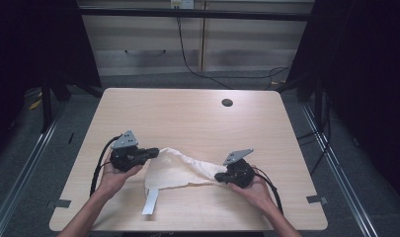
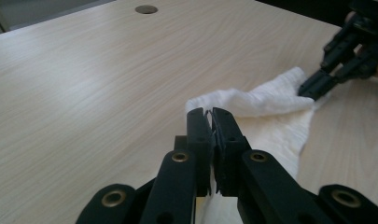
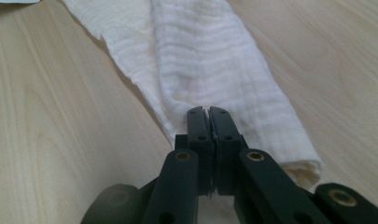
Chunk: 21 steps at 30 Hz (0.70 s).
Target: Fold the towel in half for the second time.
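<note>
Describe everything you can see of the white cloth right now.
The white cloth is a soft, ribbed-weave fabric, creased and partly bunched into a fold running between both grippers. It lies near the front edge of the wooden table. The left gripper and right gripper are each shut on an end. A flat white strip extends from its near edge.

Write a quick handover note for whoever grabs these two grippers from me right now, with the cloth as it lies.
Left tongs: shut on one end of the white crinkled cotton cloth, at the cloth's left side on the light wooden table.
Right tongs: shut on the cloth's opposite end, near the table's front right.
Cloth: lying on the table between the two, bunched into a rough band along its far edge, a white tag sticking out toward the front.
Done: both ends gripped.
Left: probably lift, spread and fold it; nothing is neatly folded yet.
</note>
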Tool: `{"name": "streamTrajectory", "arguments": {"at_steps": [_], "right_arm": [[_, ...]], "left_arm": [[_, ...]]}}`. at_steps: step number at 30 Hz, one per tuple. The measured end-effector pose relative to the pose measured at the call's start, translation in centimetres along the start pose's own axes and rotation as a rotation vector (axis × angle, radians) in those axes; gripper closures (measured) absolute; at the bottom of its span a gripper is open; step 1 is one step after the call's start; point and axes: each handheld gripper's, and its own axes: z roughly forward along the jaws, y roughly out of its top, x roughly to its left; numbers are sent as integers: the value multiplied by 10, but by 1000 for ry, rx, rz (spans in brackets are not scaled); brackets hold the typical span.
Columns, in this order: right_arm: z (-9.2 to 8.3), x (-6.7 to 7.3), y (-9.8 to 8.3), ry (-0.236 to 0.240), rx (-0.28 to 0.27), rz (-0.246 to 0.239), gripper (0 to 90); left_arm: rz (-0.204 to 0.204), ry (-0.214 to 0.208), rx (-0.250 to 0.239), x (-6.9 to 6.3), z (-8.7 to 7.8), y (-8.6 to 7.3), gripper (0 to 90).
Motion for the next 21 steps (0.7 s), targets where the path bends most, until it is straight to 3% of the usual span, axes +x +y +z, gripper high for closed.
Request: {"name": "streamTrajectory", "arguments": {"at_steps": [6, 9, 17, 21], "right_arm": [[1, -2, -1, -5, -21, 4, 885], [0, -2, -1, -9, -17, 8, 885], [0, -1, -2, -12, -23, 4, 885], [0, -1, -2, -23, -22, -2, 884]], "left_arm": [[59, -33, 35, -21, -6, -8, 868], [102, -30, 83, -29, -7, -16, 867], [109, 7, 181, -25, -6, -44, 867], [82, -1, 204, -22, -3, -59, 867]]}}
